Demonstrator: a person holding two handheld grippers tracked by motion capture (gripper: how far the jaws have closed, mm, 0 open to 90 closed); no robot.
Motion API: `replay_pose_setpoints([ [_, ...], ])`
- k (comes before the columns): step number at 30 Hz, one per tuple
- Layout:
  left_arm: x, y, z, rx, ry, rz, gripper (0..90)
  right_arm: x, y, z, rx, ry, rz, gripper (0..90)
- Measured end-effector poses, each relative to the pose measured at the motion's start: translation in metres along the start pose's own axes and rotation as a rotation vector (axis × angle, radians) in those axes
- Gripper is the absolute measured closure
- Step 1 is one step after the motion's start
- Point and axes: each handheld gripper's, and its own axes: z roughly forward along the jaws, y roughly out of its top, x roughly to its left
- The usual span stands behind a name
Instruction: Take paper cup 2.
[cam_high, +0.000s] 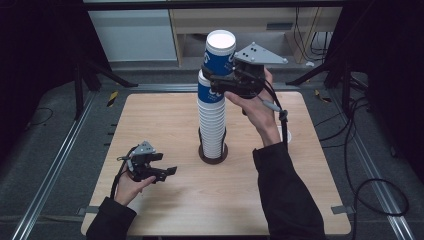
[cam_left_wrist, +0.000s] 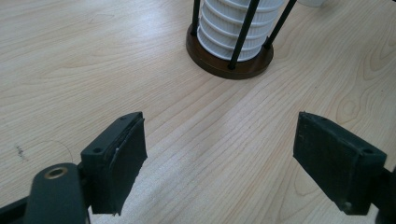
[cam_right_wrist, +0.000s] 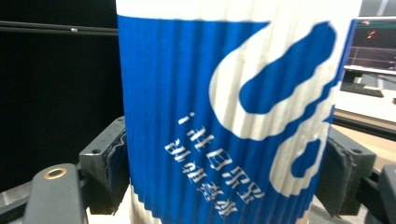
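So the right gripper (cam_high: 212, 75) is up at about 12 o'clock over the table (cam_high: 165, 150), jaws squeezed on either side of the top blue-and-white cup (cam_high: 220, 52), which sits a bit above the rest of the cup stack (cam_high: 212, 125) standing in a dark round holder (cam_high: 213, 155) near the table's middle. The left gripper (cam_high: 170, 171) hangs low around 8 o'clock, jaws spread wide with nothing but bare wood between them, aimed toward the holder's base.

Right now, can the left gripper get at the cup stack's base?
Probably yes: the left gripper is open, low over the table, and bare wood lies between it and the holder base. Thin rods partly guard the cups.
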Motion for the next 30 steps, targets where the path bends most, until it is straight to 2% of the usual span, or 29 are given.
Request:
replay_pose_setpoints([
  [5,-0.001,0.0,0.0,-0.001,0.001,0.004,16.6,-0.008,0.0,-0.017,-0.002,-0.024,-0.009,19.3],
  [11,-0.001,0.0,-0.002,-0.003,0.004,0.005,16.7,-0.018,-0.013,-0.041,0.015,-0.045,-0.016,19.3],
  [15,-0.002,0.001,-0.002,-0.004,0.004,0.01,16.8,-0.025,-0.027,-0.056,0.021,-0.049,-0.012,19.3],
  [18,-0.003,0.002,-0.003,-0.004,0.004,0.015,16.8,-0.029,-0.041,-0.065,0.049,-0.056,-0.005,19.3],
  [30,-0.006,0.003,-0.002,-0.001,0.0,0.023,16.9,-0.033,-0.086,-0.081,0.13,-0.031,-0.003,19.4],
])
